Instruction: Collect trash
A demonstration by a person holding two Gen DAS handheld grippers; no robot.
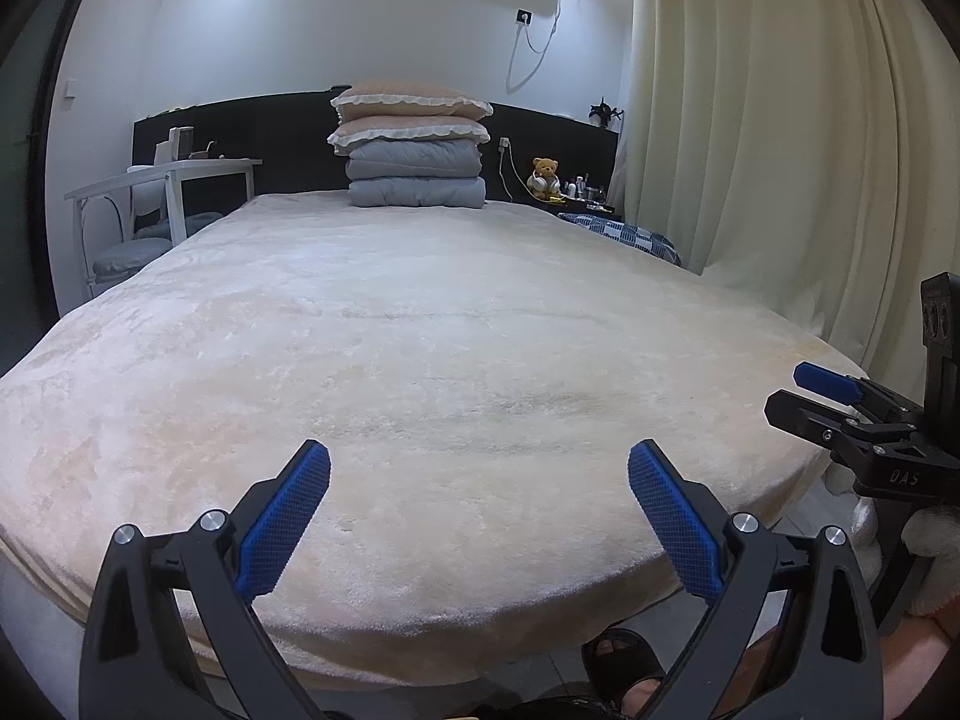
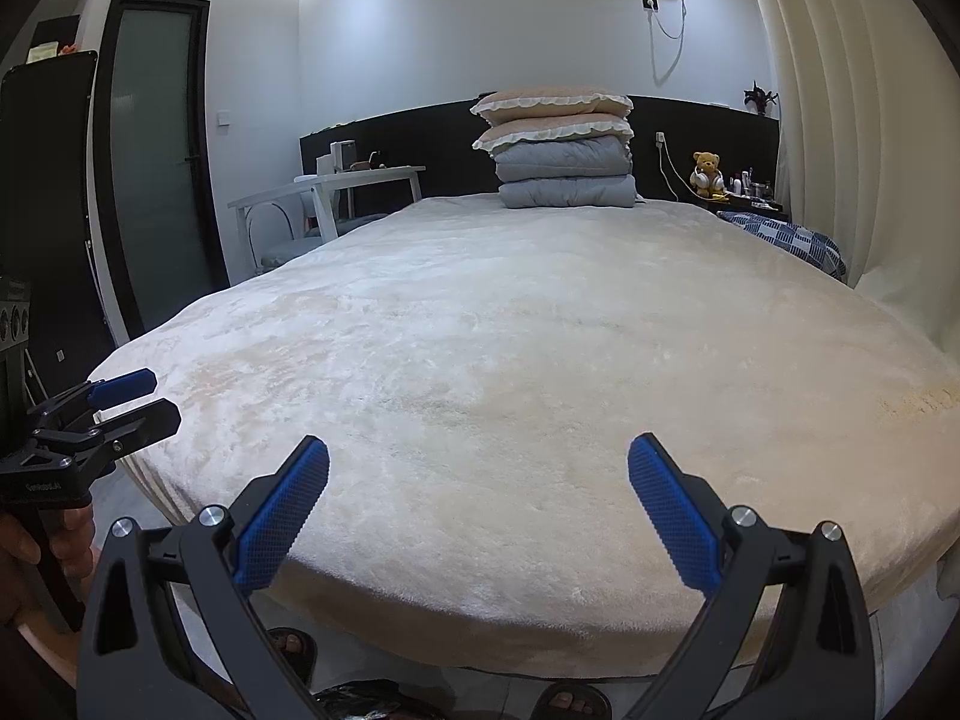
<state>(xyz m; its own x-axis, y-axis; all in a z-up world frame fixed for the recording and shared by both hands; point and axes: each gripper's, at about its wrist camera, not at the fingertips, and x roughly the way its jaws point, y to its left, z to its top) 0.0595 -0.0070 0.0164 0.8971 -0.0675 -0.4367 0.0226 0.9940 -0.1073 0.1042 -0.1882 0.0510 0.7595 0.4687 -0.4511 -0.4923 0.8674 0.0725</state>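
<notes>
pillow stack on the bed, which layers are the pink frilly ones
The top two pillows are pinkish with pale frilled edges; the folded quilts under them are plain grey-blue.

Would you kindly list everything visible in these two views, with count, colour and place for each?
bed cover: one, cream plush, spread over the whole bed.
pillows: two, beige with frilled edges, stacked on the quilts.
quilts: folded grey pile at the head of the bed.
headboard: one, black, against the back wall.
teddy bear: one, tan, on the bedside stand.
checked cloth: one, blue and white, by the curtain.
curtain: cream, right side.
desk: one, white, left of the bed.
door: one, dark-framed, frosted glass, left wall.
trash: none seen on the bed.
sandalled feet: black sandals, floor below.
left gripper: blue pads, open.
right gripper: blue pads, open.
</notes>
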